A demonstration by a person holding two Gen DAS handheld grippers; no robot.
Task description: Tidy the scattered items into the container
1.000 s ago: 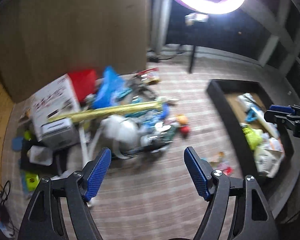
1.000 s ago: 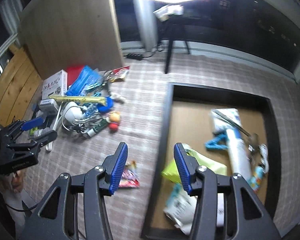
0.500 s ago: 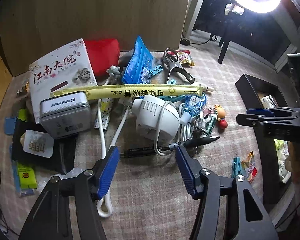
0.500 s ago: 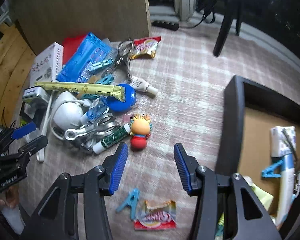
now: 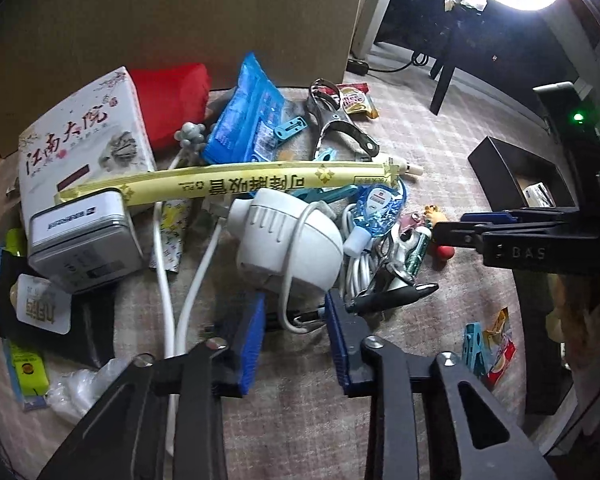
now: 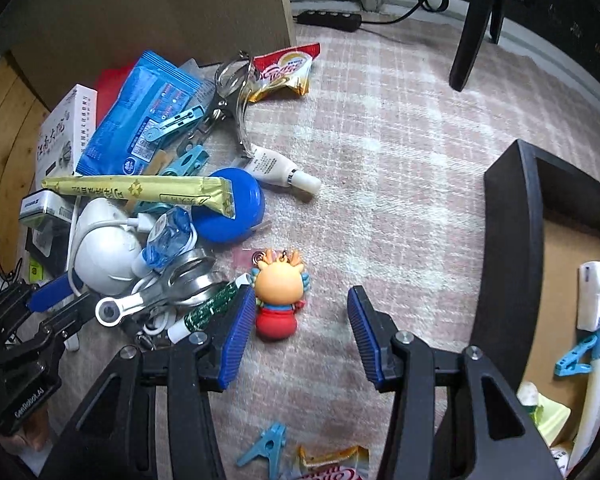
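Scattered items lie in a pile on the checked rug. My left gripper (image 5: 294, 336) points down at the pile's near edge with its jaws closing. A black pen (image 5: 396, 295) and a loop of white cable (image 5: 296, 322) lie between its blue pads (image 5: 248, 344), just below a white round device (image 5: 288, 248); the pads do not visibly press on anything. My right gripper (image 6: 300, 324) stands open over a small doll (image 6: 278, 300) with a red base, which sits close to its left pad (image 6: 238, 334). The black container (image 6: 508, 240) lies to the right, holding several items.
The pile holds a long yellow packet (image 5: 228, 186), a blue pack (image 6: 140, 116), a white box (image 5: 84, 140), a tin (image 5: 84, 236), scissors (image 6: 164, 292), a green tube (image 6: 208, 306) and a blue lid (image 6: 236, 212). A blue clothespin (image 6: 266, 450) and a snack packet (image 6: 332, 466) lie near me. A wooden panel stands behind.
The left gripper sank toward the pile and its jaws narrowed around the pen and cable. The right gripper swung from over the container to the doll and came lower, still open.
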